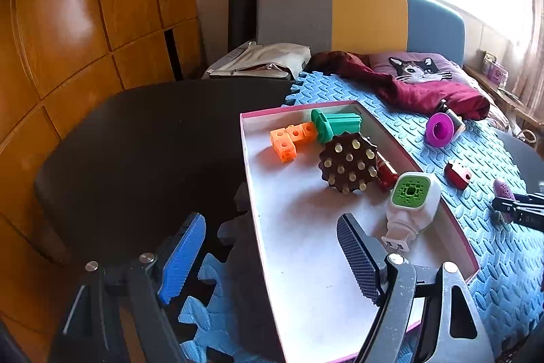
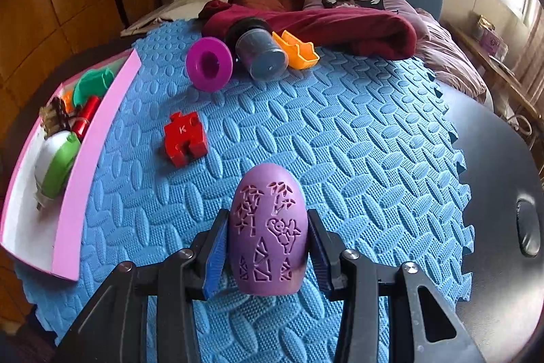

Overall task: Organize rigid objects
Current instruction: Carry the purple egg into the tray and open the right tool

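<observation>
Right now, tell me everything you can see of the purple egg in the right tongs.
The purple egg looks like matte rubber or plastic, with cut-out patterns on its face: leafy sprigs, a small animal figure and triangles. It is dome-topped, with its rounded end pointing away from the camera and its flat end toward it. The right tongs clamp its two sides, one pad on each. It sits over the blue foam mat; whether it touches the mat cannot be told.
</observation>
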A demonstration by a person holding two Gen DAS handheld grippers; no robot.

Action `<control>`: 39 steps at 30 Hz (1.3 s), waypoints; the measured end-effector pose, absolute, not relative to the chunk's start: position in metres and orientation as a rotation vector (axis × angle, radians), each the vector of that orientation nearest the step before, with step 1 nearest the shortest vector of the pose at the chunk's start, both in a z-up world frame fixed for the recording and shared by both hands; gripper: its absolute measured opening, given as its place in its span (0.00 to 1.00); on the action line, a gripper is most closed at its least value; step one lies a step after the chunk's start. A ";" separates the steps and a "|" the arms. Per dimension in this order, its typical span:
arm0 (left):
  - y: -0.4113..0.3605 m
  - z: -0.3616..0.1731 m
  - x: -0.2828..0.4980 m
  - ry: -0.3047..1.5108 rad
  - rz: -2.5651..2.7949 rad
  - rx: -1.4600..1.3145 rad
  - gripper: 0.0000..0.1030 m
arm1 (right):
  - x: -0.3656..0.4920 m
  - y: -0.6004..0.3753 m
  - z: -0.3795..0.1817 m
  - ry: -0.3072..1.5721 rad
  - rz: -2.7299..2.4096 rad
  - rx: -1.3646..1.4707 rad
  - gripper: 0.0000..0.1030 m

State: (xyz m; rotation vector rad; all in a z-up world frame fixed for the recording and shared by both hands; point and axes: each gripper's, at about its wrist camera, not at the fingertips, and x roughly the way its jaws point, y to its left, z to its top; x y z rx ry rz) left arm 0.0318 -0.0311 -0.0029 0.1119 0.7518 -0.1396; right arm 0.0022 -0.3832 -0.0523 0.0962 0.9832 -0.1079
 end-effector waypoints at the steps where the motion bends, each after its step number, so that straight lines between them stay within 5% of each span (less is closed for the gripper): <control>1: -0.031 -0.003 0.032 0.754 -0.141 0.112 0.78 | 0.002 -0.384 -0.051 0.979 -0.107 0.104 0.42; 13: -0.028 -0.004 0.033 0.763 -0.148 0.094 0.78 | 0.001 -0.353 -0.022 0.868 0.056 0.187 0.42; 23: 0.018 0.003 0.046 0.759 -0.048 -0.018 0.78 | 0.023 -0.227 0.003 0.846 0.398 0.057 0.42; 39: 0.046 -0.009 0.049 0.798 -0.021 -0.065 0.78 | 0.090 -0.128 -0.051 0.989 0.421 -0.176 0.43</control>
